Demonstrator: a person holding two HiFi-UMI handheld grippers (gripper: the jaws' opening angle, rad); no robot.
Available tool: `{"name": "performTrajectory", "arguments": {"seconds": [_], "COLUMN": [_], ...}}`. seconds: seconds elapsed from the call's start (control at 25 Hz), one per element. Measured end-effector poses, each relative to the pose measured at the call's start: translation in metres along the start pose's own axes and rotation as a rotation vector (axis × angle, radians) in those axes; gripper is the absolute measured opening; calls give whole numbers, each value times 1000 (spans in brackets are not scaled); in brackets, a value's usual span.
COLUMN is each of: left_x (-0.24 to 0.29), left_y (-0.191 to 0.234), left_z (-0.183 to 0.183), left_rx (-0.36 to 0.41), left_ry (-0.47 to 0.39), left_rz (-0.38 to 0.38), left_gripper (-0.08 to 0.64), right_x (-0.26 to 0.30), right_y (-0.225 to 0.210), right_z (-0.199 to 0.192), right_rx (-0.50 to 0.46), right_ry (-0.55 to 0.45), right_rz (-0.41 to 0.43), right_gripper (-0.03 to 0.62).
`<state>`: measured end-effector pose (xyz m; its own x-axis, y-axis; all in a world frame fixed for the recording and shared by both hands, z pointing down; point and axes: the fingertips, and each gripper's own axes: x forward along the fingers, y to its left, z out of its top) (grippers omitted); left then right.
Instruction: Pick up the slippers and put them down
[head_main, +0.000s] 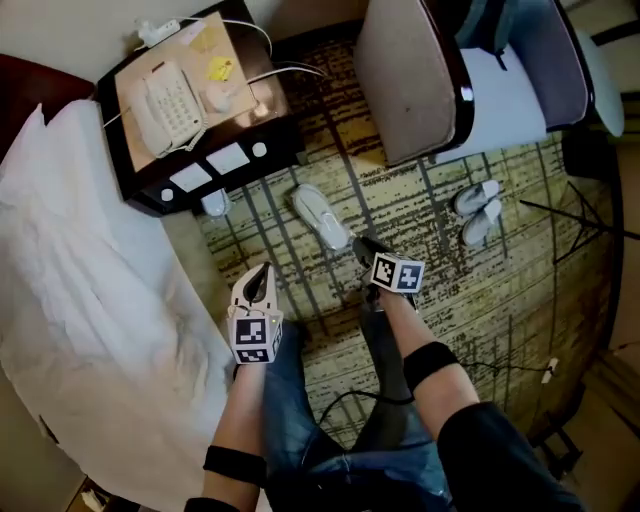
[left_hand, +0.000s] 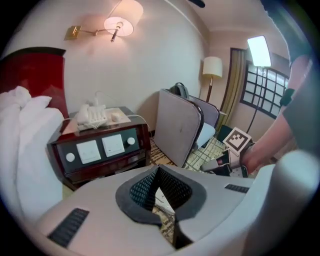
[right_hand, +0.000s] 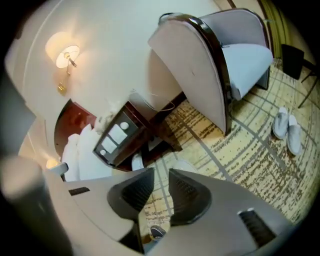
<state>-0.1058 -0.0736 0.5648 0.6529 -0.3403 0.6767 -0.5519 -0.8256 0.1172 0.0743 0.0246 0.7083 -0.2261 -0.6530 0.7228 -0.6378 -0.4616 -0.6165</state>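
- Your left gripper (head_main: 262, 272) has its fingers closed on nothing; your right gripper (head_main: 365, 248) has its fingers a narrow gap apart, also empty.
- One white slipper (head_main: 320, 216) lies on the carpet (head_main: 520, 290) just beyond the right fingers. Its long axis slants up-left toward the nightstand (head_main: 150, 197).
- Assessment: the right hand is nearer; grip across the slipper's width.

One slipper (head_main: 320, 217) lies between nightstand (head_main: 262, 100) and chair (head_main: 405, 75); another slipper (head_main: 215, 203), seemingly, half under the nightstand
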Motion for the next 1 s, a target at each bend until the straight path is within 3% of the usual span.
{"name": "performTrajectory", "arguments": {"seconds": [0.16, 0.32, 0.6, 0.84, 1.0], "left_x": [-70, -129, -205, -254, -282], "left_y": [-8, -11, 9, 13, 1], "left_z": [46, 89, 137, 168, 185], "left_rx": [-24, -37, -59, -50, -37], "left_ry": [-7, -30, -98, -166, -192], "left_rz": [22, 45, 137, 197, 175], "left_gripper": [-9, -9, -9, -9, -9], "right_x": [-74, -145, -222, -266, -283], "right_y": [70, 135, 234, 305, 333], "right_z": [40, 74, 124, 140, 136], "right_rx": [-91, -182, -448, -621, -710], "right_ry": [-5, -23, -57, -93, -105], "right_rz": [56, 118, 200, 268, 280], "right_gripper": [-3, -3, -3, -3, -3]}}
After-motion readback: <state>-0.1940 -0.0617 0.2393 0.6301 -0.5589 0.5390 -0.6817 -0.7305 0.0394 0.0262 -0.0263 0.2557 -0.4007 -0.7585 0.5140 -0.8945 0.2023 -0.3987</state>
